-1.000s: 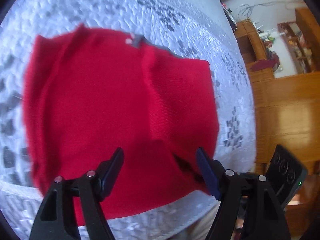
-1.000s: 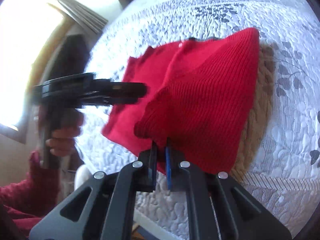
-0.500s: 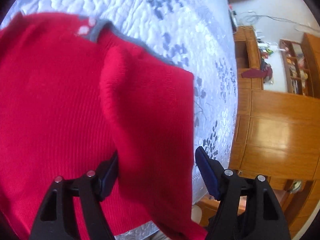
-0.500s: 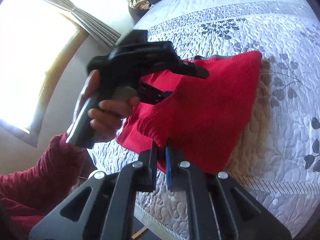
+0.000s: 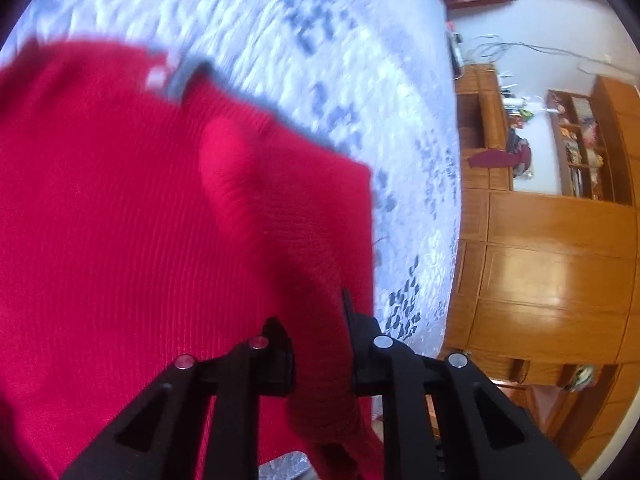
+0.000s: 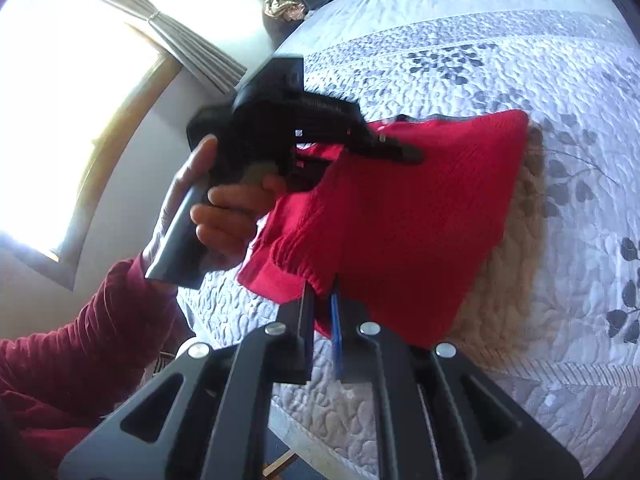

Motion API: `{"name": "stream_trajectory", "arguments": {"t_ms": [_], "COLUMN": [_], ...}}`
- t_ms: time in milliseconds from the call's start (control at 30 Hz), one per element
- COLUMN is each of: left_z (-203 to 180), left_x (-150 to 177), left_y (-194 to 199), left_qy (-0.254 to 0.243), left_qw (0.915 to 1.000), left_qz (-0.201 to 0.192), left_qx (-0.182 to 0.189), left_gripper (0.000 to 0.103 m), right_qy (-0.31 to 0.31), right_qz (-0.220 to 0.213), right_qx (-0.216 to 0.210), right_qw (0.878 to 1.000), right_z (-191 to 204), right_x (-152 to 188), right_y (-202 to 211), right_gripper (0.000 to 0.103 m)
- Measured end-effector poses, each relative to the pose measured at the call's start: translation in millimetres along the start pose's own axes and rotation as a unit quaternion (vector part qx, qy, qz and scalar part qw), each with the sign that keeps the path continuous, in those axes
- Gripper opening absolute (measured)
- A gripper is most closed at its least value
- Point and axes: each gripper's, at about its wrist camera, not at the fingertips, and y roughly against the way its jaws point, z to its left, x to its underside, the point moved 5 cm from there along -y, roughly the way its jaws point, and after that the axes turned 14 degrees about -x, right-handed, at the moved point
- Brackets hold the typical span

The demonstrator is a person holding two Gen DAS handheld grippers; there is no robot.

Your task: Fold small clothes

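My left wrist camera close over the red sweater [image 5: 120, 220], facing wooden cabinets [image 5: 552, 272], my right one lower, facing the window [image 6: 72, 92], both sharing the sweater and quilted bed [image 6: 480, 60].

Red sweater [image 6: 400, 220]: ribbed knit cloth, matt, soft; cuff band in coarser rib. 
Beige garment [image 6: 516, 280] beneath it: thick cable-knit cloth, nubbly, matt. 
Bedspread [image 6: 460, 80]: quilted white cloth, puckered stitching, grey leaf print, faint sheen. 
Left gripper [image 5: 320, 336]: black matt plastic, bright metal pins. 
Right gripper [image 6: 320, 308]: black matt plastic, metal pins, one blue smooth pad. 
Wardrobe [image 5: 552, 272]: varnished wood, glossy, orange-brown. 
Sleeve [image 6: 92, 328]: dark red velvety cloth. 
Curtain [image 6: 192, 44]: grey pleated cloth.
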Motion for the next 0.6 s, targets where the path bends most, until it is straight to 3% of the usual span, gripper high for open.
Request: {"name": "stream_trajectory", "arguments": {"t_ms": [233,400,600], "left_z": [2.2,40.7,107.1], "left_x": [-9.8,-11.4,-9.4], "left_y": [68.0,115.1,125.9], "left_qy": [-0.045,-0.048,-0.028], "left_qw": [0.9964,0.9904,0.9878], "left_qz": [-0.069,-0.116,-0.126], "left_qx": [-0.019,-0.056,-0.087], "left_gripper": [0.017,0.017,0.017], "right_qy": [0.031,0.049,0.045], "right_qz": [0.023,0.048,0.1], "right_qx": [-0.028,-0.05,-0.047], "right_qw": [0.999,0.996,0.993], "right_z": [39.4,64.4,66.4], "right_x": [-15.3,-28.2,-20.2], "right_y": [-45.6,-92.5,-155.7], "right_gripper": [0.006,0.006,0.006]}}
